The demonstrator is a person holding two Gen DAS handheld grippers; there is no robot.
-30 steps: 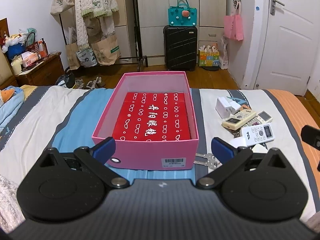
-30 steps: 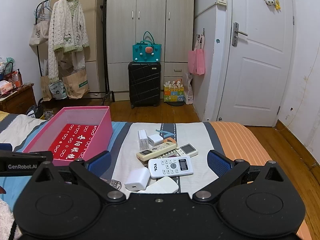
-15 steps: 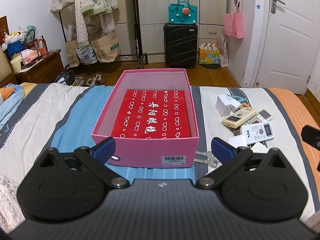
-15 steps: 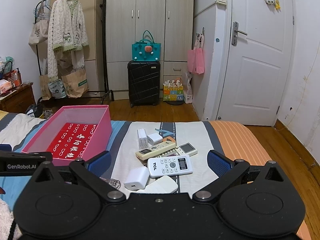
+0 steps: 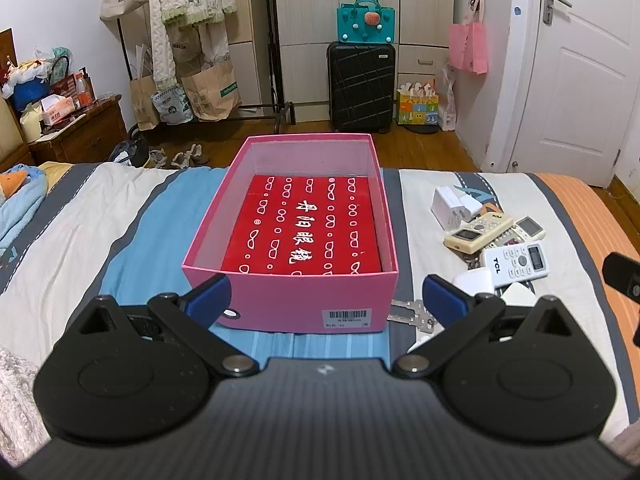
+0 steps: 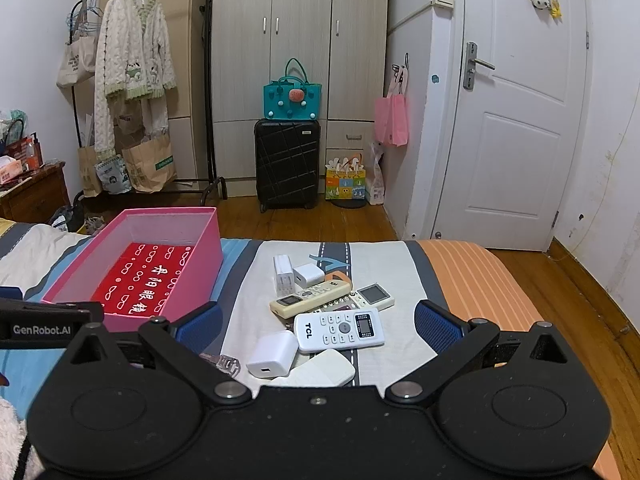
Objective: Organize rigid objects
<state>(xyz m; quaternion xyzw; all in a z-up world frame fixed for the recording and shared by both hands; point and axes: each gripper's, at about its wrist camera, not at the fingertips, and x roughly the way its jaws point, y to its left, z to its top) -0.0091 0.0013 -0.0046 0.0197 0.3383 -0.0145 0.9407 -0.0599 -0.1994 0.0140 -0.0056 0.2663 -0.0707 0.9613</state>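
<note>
Bedroom bedspread (image 6: 400,256) carries everything. One pink box (image 5: 291,240) sits at twelve o'clock of the left gripper (image 5: 326,294), long axis pointing away. Three remotes and three white chargers, the TCL remote (image 6: 339,330) uppermost, lie at twelve o'clock of the right gripper (image 6: 318,326), nearer it. Both grippers gape wide, empty.

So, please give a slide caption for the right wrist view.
Open right gripper above TCL remote and chargers, pink box alongside.

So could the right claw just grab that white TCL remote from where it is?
Probably yes: the right claw is open, and the TCL remote lies on top of the pile with nothing over it.
</note>
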